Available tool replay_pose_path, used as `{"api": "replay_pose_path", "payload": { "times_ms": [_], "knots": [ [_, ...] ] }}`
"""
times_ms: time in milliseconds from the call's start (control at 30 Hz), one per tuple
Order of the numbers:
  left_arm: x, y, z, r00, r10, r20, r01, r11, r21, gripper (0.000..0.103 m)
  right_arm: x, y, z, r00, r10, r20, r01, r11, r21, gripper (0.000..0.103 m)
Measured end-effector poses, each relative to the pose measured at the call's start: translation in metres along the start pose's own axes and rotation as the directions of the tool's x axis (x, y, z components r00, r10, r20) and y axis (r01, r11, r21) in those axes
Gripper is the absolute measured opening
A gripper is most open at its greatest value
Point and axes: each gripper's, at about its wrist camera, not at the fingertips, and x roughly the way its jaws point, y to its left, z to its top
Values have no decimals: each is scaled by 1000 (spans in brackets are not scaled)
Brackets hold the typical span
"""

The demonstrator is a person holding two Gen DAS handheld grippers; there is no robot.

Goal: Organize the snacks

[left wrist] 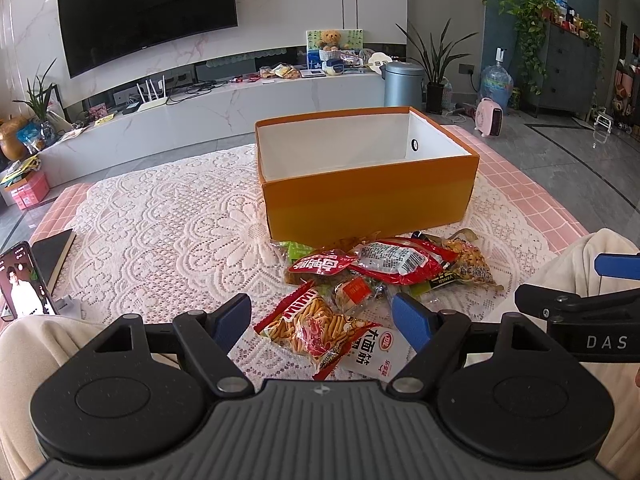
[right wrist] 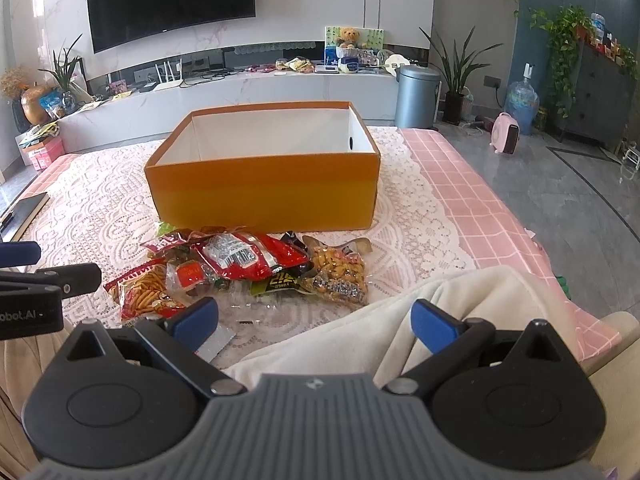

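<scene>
Left gripper (left wrist: 323, 322) jaws wide, empty, over noodle-stick packet (left wrist: 310, 326) before orange box (left wrist: 368, 200); right gripper (right wrist: 316, 322) wide, idle. Pinch packet edge, lift clear of pile.

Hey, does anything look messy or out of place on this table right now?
Yes: the snack packets lie in a loose, overlapping heap in front of the orange box, which looks empty as far as visible. No visible spill or damage.

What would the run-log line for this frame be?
stage: before first pick | left gripper: open, over snack pile | right gripper: open, empty | orange box: no snacks visible inside
</scene>
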Motion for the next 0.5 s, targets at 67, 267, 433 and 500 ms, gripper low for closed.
{"api": "replay_pose_path", "payload": {
  "times_ms": [67, 267, 433, 500],
  "knots": [
    [0, 0, 2, 1000, 0, -1, 0, 1000, 0, 94, 0, 0, 0, 1000, 0, -2, 0, 1000, 1, 99],
    [0, 0, 2, 1000, 0, -3, 0, 1000, 0, 94, 0, 0, 0, 1000, 0, -3, 0, 1000, 2, 99],
    [-1, 0, 2, 1000, 0, -5, 0, 1000, 1, 94, 0, -1, 0, 1000, 0, -5, 0, 1000, 2, 99],
    [-2, 0, 0, 1000, -1, -7, 1, 1000, 3, 94, 0, -1, 0, 1000, 0, -5, 0, 1000, 2, 100]
  ]
}}
